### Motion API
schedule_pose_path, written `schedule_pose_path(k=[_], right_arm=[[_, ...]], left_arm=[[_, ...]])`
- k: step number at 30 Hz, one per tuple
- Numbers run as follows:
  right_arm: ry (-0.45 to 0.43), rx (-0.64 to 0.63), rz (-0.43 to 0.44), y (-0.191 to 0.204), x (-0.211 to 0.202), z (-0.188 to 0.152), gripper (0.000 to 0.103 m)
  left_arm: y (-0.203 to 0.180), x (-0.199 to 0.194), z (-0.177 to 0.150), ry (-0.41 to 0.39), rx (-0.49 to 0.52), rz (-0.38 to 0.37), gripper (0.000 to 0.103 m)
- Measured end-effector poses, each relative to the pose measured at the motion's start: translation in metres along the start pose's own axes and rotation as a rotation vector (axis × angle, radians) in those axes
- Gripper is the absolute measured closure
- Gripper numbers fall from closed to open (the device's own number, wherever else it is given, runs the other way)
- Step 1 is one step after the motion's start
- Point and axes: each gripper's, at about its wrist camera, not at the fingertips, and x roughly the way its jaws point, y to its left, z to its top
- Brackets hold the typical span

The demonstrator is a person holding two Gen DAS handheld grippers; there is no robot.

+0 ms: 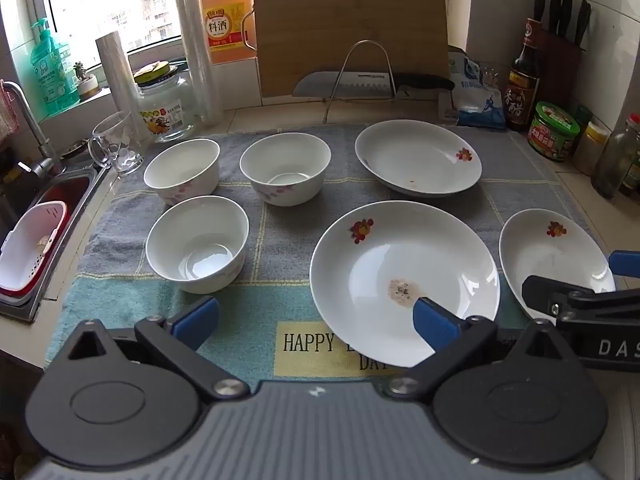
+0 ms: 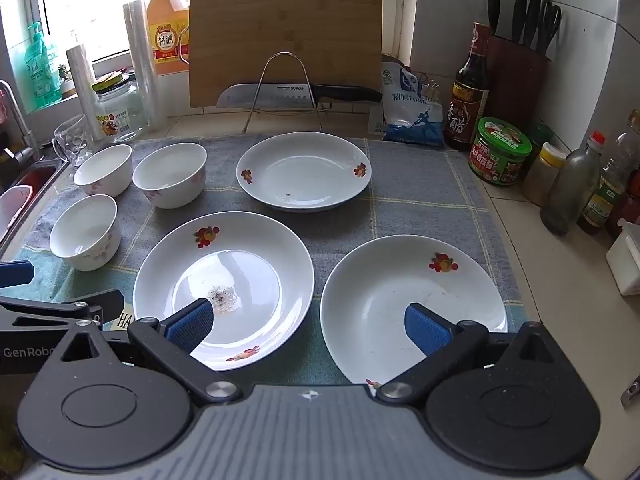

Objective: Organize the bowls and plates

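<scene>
My left tongs and right tongs hover spread apart and empty over three plates and three bowls — laid out singly on the worktop's towel, ready for stacking.

three white plates lie on a grey towel with a pale yellow check; each plate carries small red-and-orange fruit prints on its rim. the towel's near end turns teal, with a cream patch lettered in black. left of the plates, on the same towel, three white bowls show faint pink flower prints on their sides. behind the towel stand a tan wooden board and an orange bottle with a red-and-yellow label. right of the towel sits a jar with a green lid. the finger pads are blue on black arms.
</scene>
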Motion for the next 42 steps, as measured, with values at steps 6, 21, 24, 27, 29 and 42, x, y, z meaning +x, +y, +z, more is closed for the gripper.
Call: schedule_pose_path(k=[6, 21, 24, 27, 29, 42], right_arm=[[-0.001, 0.003, 0.007, -0.001, -0.004, -0.001, 0.000], [-0.018, -0.002, 0.000, -0.003, -0.008, -0.002, 0.000], [-0.018, -0.001, 0.000, -0.004, -0.010, -0.001, 0.000], [-0.019, 0.001, 0.002, -0.005, -0.010, -0.001, 0.000], [-0.019, -0.002, 0.000, -0.005, -0.010, -0.001, 0.000], [-0.017, -0.002, -0.001, -0.005, -0.009, -0.001, 0.000]], left_arm=[[-0.002, 0.000, 0.000, 0.001, 0.003, 0.003, 0.001], [-0.003, -0.009, 0.000, -0.008, -0.003, -0.001, 0.001], [-0.004, -0.011, 0.000, -0.009, -0.004, -0.002, 0.001], [-0.004, -0.011, 0.001, -0.009, -0.006, -0.002, 0.001], [-0.003, -0.010, 0.001, -0.005, -0.006, -0.002, 0.001], [-0.004, -0.008, 0.000, -0.003, -0.006, -0.001, 0.001]])
